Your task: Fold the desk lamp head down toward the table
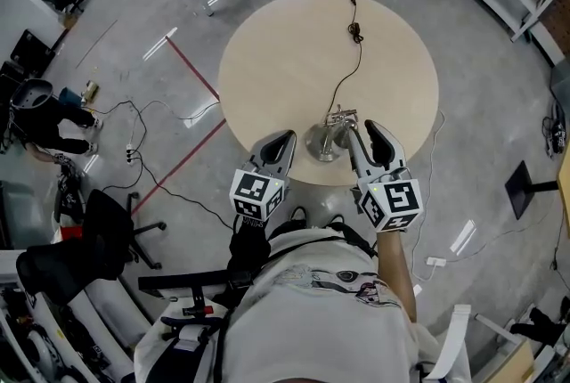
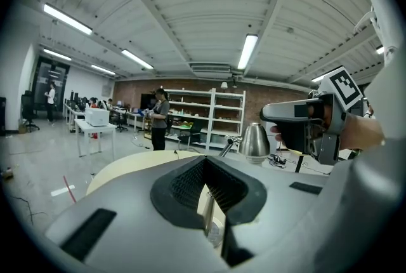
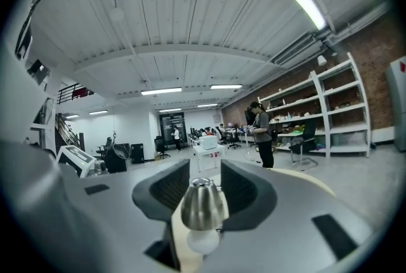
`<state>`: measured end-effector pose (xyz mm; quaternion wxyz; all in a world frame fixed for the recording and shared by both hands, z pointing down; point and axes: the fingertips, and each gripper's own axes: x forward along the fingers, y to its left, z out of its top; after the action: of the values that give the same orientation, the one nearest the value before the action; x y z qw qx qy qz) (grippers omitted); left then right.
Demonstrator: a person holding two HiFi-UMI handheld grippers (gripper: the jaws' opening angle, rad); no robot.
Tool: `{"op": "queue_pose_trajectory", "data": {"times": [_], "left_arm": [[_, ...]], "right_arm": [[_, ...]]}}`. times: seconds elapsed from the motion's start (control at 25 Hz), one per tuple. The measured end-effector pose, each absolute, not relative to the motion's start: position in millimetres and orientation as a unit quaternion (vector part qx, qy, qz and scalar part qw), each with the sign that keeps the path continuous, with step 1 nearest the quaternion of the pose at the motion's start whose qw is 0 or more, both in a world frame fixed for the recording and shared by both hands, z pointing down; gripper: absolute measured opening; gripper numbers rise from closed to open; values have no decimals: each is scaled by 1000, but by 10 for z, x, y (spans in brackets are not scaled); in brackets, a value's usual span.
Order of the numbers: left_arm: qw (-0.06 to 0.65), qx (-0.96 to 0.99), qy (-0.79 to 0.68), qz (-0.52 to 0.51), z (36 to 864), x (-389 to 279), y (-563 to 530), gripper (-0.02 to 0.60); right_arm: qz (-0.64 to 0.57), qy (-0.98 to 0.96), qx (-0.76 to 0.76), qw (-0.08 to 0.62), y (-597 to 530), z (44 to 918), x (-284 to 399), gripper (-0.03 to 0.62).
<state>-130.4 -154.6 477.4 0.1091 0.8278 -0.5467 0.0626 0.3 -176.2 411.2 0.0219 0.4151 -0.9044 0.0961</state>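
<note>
- Closest to the head camera is the person's pale shirt (image 1: 312, 310), with both marker cubes just ahead of it over the near edge of the round table (image 1: 285, 34).
- Right gripper (image 1: 367, 132): its jaws are clenched on the lamp head (image 3: 202, 204). The metal cone sits between the two ribbed pads, narrow end up, and the white bulb (image 3: 203, 242) shows below its rim.
- Left gripper (image 1: 278, 142): its jaws are released and hold nothing. It hovers just left of the lamp base (image 1: 321, 143), apart from it. Through the gap between its pads, a slim metal stem and part of the base show beyond.
- Desk lamp: it stands at the table's near edge, roughly at the middle of that edge. The base rests flat on the wood, and the jointed arm (image 1: 341, 117) rises from it toward the right gripper.
- Black power cable (image 1: 356, 61): it runs from the lamp across the tabletop toward the far edge and ends in a small bundle there.
- Far off, by the white shelving, a person (image 2: 158, 120) stands on the grey floor.
</note>
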Motion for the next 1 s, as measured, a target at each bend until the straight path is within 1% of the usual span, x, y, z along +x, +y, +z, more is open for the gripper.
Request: {"op": "queue_pose_trajectory", "data": {"times": [0.16,0.28,0.56,1.0], "left_arm": [[110,826,-549,66,4782,-1328,-1543,3],[113,825,-550,67,4797,-1341,-1524,3],[116,822,-553,68,4819,-1393,-1541,3],[120,821,-554,68,4822,-1401,-1570,3]], "right_arm": [[97,-906,408,52,-1808,4191,-109,231],[97,-905,406,78,-1818,4272,-191,261],[97,-895,421,111,-1857,4462,-231,264],[85,-892,420,142,-1849,4527,-247,262]]}}
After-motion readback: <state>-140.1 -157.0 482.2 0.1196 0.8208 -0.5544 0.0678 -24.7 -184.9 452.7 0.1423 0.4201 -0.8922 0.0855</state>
